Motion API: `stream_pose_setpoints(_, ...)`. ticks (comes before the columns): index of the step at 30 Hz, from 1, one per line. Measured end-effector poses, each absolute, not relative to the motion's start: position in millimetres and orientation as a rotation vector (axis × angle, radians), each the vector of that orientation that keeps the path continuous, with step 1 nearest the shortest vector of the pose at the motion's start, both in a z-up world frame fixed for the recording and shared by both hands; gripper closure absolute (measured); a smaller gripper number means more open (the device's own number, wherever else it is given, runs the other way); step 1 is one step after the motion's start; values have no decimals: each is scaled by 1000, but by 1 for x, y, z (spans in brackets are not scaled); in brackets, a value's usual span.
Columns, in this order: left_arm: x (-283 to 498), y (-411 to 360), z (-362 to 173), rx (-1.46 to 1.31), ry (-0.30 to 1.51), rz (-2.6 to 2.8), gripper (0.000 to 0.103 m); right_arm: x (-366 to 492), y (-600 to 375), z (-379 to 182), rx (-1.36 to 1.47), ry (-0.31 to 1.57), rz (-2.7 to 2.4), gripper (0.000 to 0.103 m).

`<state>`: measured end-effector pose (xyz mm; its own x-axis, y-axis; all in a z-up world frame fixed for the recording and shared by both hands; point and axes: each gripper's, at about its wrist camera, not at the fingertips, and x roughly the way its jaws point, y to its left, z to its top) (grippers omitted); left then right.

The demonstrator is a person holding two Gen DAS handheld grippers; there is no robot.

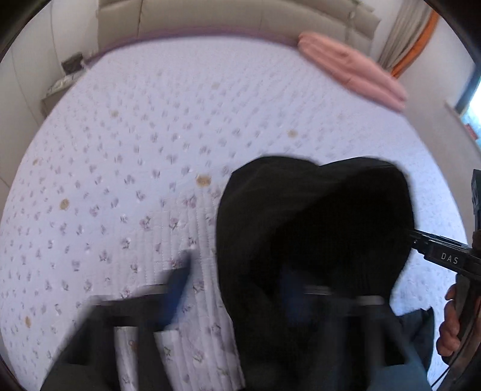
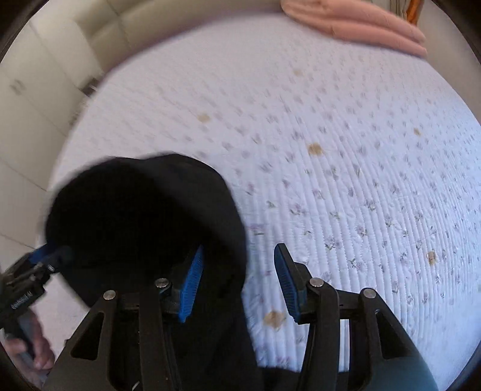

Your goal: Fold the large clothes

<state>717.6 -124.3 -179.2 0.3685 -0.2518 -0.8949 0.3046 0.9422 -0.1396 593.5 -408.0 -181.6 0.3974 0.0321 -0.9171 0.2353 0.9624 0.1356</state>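
A black garment [image 1: 312,240] hangs bunched above the bed's near edge, and also shows in the right wrist view [image 2: 141,216]. My left gripper [image 1: 237,288] is blurred; its jaws stand apart, and the cloth drapes over the right finger. In the right wrist view its blue tips [image 2: 57,254] sit at the cloth's left edge. My right gripper [image 2: 237,282] has its blue pads [image 2: 192,285] wide apart, the cloth draped over the left one. In the left wrist view its fingers [image 1: 427,243] reach into the cloth's right edge.
The bed [image 1: 180,126] has a white quilt with small purple flowers and tan spots. A pink folded garment [image 1: 351,69] lies at the far right corner, also in the right wrist view [image 2: 354,24]. A beige headboard [image 1: 210,18] stands behind. A nightstand [image 1: 60,84] is far left.
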Motion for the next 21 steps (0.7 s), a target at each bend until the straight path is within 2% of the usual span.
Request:
stream_pose_setpoints(1,722,-123,-183,46,1156,-352,95,601,-411,-188,274,1178,-106,85)
stream_pose_setpoints(2,723,-117,-182,12,1149,-369,95,604,-414,-190,292,1168,-72,96)
stream_pose_setpoints(6,698,-77,-160,-161,1019,-528,95,582,-431,-163,335,1031,8,97)
stream_pose_setpoints(8,693,-59,-174,-220,1063,-549,91,561,-439,-163,322,988,31,97)
stream_pose_setpoints(12,701,-64,-247,-159,1281,-495,91,559,-439,-221,284,1133,7,97)
stream_pose_setpoints(15,704,-58,-266,-230,1297,-520,88,563,-446,-257,317,1167,10,100)
stream_pose_setpoints(18,704,-49,-263,-282,1304,-553,78,560,-456,-256,397,1166,40,100)
stream_pose_setpoints(20,697,-47,-256,-248,1293,-563,60,557,-458,-253,395,1181,59,96)
stream_pose_setpoints(21,693,-43,-252,-232,1295,-561,55,554,-459,-251,402,1194,64,93)
